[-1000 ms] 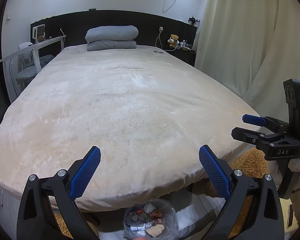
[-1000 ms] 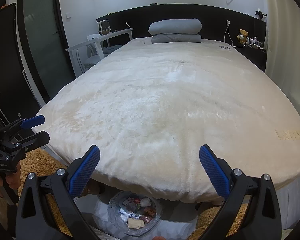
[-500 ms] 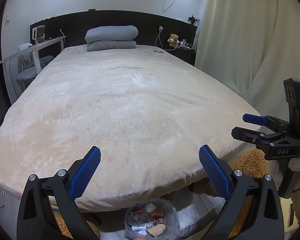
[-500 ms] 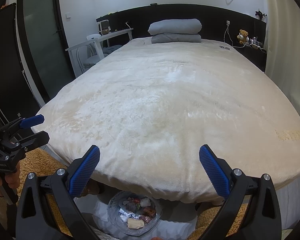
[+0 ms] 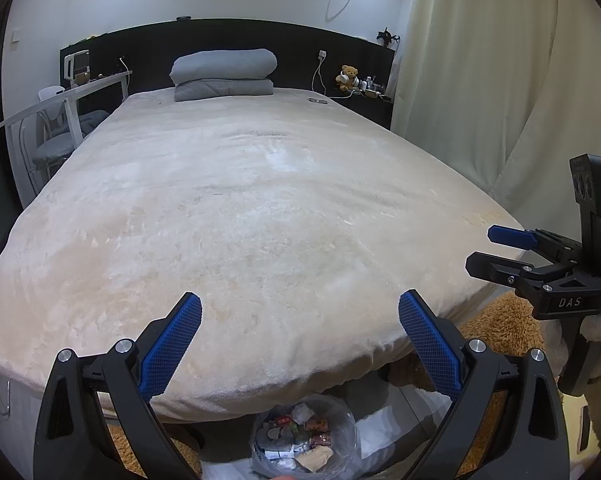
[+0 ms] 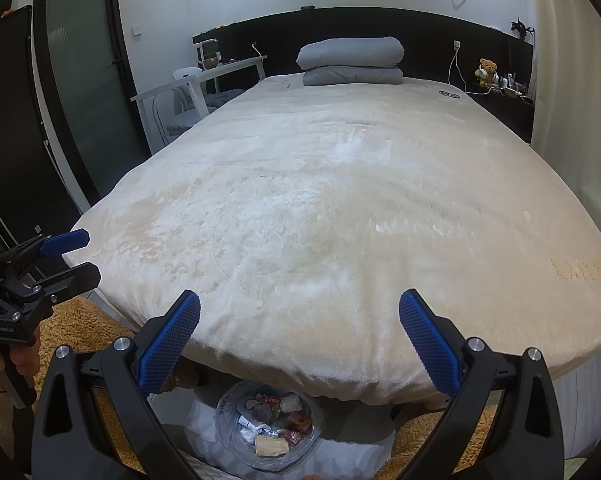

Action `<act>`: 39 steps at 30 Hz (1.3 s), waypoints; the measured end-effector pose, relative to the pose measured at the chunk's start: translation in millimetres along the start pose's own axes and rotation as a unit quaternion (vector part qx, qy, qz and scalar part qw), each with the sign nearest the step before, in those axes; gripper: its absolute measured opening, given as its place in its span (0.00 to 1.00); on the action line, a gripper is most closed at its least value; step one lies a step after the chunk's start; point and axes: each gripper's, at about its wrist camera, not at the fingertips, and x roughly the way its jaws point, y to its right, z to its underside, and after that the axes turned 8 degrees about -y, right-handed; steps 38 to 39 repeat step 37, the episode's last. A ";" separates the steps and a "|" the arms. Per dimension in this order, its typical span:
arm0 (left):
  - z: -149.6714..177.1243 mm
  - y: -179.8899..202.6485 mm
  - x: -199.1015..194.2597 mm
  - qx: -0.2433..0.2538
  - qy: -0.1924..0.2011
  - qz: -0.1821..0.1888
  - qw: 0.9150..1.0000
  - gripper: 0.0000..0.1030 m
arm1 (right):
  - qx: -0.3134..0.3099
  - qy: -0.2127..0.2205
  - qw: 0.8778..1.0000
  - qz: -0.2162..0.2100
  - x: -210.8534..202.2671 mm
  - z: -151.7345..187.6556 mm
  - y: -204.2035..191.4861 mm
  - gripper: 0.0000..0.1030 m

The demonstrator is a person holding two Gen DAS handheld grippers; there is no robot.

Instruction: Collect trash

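You saw a plush, matt cream blanket [image 5: 236,216], a shaggy tan rug [image 6: 80,328], and a clear glossy plastic bag [image 6: 268,428] of crinkled wrappers. Your gripper pads [image 5: 170,346] were blue, knurled rubber on matt black plastic arms with shiny metal screws.

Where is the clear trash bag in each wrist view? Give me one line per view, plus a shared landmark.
Left wrist view: the clear trash bag sits at bottom centre, on the floor below the bed's foot edge, between the left gripper fingers.
Right wrist view: the bag is at bottom centre, slightly left, between the right gripper fingers.
Shared landmark: the folded grey bedding at the headboard.
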 end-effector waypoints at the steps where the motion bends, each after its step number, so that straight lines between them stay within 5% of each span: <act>1: 0.0 0.3 -0.2 0.001 0.000 0.000 1.000 0.94 | 0.000 0.000 1.000 0.001 0.0 0.0 0.0 0.96; 39: -0.1 -5.2 5.2 0.000 -0.007 -0.002 1.000 0.94 | 0.001 -0.004 1.000 0.001 2.8 0.5 1.8 0.96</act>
